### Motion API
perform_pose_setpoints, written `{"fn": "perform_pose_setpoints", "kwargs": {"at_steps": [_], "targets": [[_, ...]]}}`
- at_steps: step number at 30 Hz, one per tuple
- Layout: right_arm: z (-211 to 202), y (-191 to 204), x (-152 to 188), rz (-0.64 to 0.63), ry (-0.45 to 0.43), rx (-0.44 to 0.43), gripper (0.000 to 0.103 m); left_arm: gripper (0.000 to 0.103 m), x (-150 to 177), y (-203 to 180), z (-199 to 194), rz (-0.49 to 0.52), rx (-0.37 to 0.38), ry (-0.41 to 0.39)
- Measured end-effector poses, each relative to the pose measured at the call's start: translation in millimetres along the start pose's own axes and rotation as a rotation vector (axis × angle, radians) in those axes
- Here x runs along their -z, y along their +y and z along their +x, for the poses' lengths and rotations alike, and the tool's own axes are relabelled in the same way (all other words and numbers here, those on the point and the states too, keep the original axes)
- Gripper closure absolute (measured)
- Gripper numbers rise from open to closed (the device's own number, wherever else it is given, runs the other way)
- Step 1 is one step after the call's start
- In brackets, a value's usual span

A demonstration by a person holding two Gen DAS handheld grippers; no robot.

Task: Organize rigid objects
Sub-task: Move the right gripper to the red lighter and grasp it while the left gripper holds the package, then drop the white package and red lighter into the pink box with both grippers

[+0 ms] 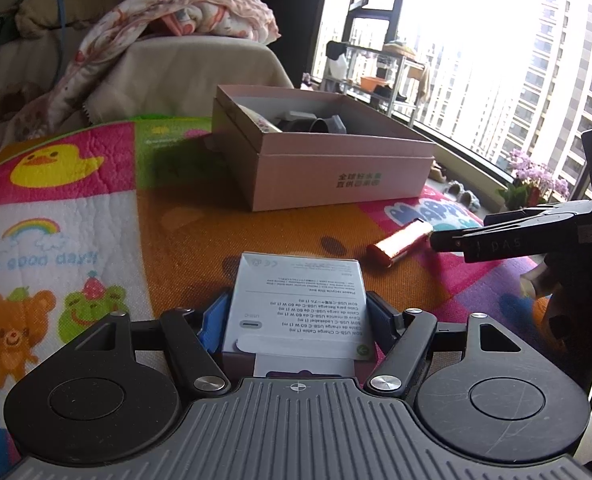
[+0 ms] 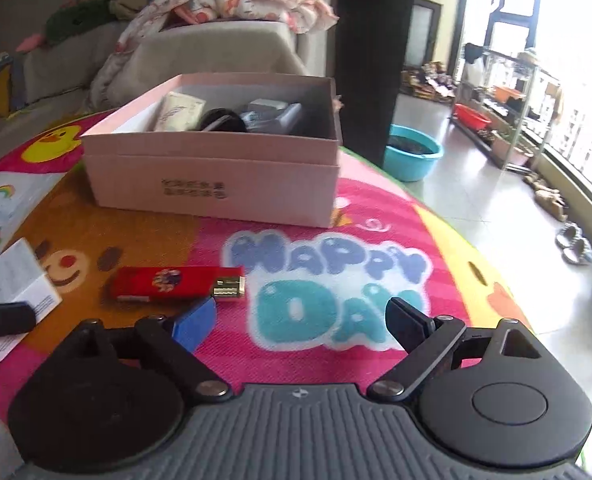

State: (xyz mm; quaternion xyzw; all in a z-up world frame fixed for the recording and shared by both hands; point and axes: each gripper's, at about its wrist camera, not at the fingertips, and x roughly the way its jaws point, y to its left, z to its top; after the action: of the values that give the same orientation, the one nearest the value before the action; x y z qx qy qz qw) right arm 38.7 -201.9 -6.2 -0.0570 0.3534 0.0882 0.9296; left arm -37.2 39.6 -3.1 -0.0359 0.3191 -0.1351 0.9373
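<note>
White cable box (image 1: 296,304) clamped in left gripper (image 1: 296,320) over mat (image 1: 184,240). Right gripper (image 2: 300,320) jaws apart, empty, near red lighter (image 2: 176,284). Pink box (image 2: 216,176) beyond.

The white carton (image 1: 296,304) bears upside-down print: "60W USB-C Charge Cable (1 m)", repeated in further languages, a "USB-C" label beside a connector drawing, and "Please recycle this box." The play mat (image 2: 376,216) carries "HAPPY DAY" in bubble letters in the right wrist view, and a line ending in "good day!" under a rainbow in the left wrist view, seen inverted. The pink box (image 1: 328,168) shows two rows of green Chinese characters, upside down, too small to read reliably. The black gripper (image 1: 496,240) entering from the right is marked "DAS".
</note>
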Motion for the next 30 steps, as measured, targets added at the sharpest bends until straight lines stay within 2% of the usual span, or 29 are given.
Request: {"fn": "perform_pose_setpoints", "kwargs": {"at_steps": [2,6,8,22,25,30], "targets": [[-2,2,1,0.001,-0.002,-0.007,0.011,0.028,0,0,0,0.0,0.0,0.0],[-9,12,8,-0.015,0.026,-0.13,0.01,0.028,0,-1,0,0.008,-0.007,0.002],[-12,21,10,-0.035,0.025,-0.148,0.007,0.028,0,-2,1,0.013,-0.01,0.003],[6,55,-7,-0.069,0.012,-0.179,0.007,0.028,0,-4,1,0.016,-0.013,0.002],[3,58,-8,-0.09,0.0,-0.186,0.021,0.028,1,-8,0,0.039,-0.03,0.005],[-16,48,-2,-0.116,-0.014,-0.172,0.022,0.028,2,-13,-2,0.081,-0.037,0.005]]}}
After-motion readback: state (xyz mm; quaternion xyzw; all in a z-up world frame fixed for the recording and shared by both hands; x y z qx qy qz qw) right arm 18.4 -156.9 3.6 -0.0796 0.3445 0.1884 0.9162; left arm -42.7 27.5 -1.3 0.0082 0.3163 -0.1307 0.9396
